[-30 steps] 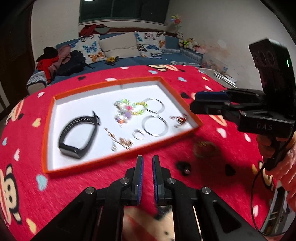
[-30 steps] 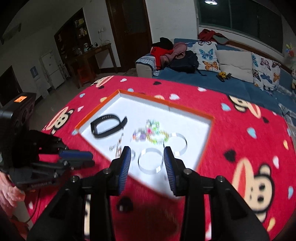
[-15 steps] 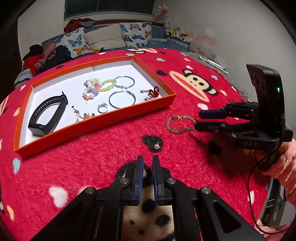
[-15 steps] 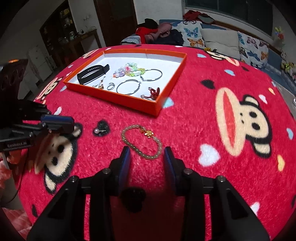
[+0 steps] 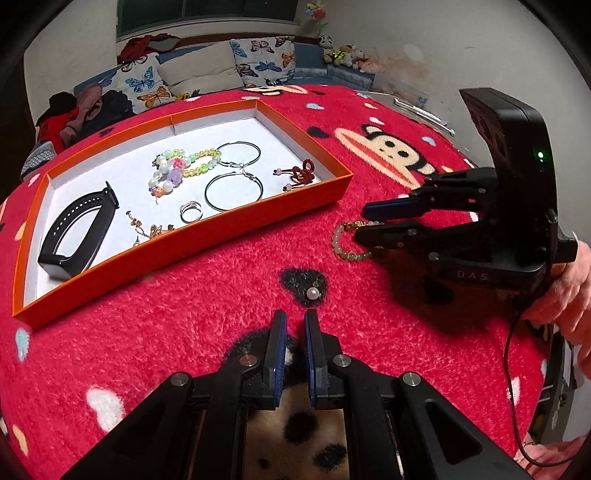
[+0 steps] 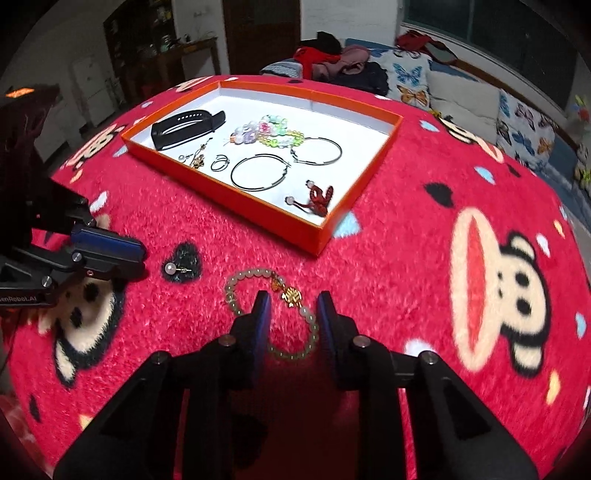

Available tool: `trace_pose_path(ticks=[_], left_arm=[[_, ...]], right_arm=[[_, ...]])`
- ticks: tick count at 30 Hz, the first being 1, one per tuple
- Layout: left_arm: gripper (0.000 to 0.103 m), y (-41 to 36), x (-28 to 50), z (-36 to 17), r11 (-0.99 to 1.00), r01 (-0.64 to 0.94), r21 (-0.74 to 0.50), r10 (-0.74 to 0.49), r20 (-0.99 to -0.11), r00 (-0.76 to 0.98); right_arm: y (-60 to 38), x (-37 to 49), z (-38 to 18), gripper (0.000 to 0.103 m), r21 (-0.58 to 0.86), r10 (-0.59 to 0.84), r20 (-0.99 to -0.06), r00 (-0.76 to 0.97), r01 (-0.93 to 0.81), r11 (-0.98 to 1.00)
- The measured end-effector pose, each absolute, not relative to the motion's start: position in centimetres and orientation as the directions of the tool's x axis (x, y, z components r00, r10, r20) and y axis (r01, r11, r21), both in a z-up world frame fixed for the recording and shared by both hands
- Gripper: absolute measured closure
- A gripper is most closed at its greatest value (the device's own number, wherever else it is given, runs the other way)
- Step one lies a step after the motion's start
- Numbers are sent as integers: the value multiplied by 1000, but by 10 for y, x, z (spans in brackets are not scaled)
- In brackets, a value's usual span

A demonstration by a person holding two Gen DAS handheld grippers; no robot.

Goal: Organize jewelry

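Sofa (image 5: 207, 74) with butterfly cushions (image 5: 142, 83) is sitting under dark window (image 5: 207, 14); white wall (image 5: 461, 48) is showing stains; dark wooden door (image 6: 262, 33) is standing closed.

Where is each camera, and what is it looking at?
Left wrist: rides the shut left gripper, facing a white pearl earring and the orange tray; a hand shows.
Right wrist: rides the right gripper, whose jaws have just been closing around the pale green bead bracelet on the red blanket.
Shared: tray, earring, bracelet; each sees the other gripper.
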State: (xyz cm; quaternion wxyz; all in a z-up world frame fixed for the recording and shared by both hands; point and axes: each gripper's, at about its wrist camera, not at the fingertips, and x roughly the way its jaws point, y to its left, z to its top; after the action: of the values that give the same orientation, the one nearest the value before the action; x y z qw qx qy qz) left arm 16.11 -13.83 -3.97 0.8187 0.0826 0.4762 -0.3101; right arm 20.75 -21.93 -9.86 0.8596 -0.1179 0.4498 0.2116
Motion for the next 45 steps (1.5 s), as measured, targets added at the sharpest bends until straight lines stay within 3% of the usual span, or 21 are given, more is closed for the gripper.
trace_pose_path(ticks=[9, 31, 37, 45], left_arm=[[92, -152, 167, -43, 765, 633, -122, -430, -829, 359], [92, -166, 177, -48, 726, 679, -106, -444, -827, 345], [93, -169, 168, -49, 710, 703, -41, -430, -815, 388], [94, -152, 169, -31, 748, 659, -80, -457, -782, 424]], right_arm=[[-216, 208, -97, 91, -23, 271, -820, 504, -503, 864], [-222, 205, -97, 91, 22, 293, -810, 509, -472, 881], [-222, 204, -96, 91, 25, 293, -807, 512, -467, 884], [-222, 200, -79, 91, 41, 316, -781, 539, -460, 887]])
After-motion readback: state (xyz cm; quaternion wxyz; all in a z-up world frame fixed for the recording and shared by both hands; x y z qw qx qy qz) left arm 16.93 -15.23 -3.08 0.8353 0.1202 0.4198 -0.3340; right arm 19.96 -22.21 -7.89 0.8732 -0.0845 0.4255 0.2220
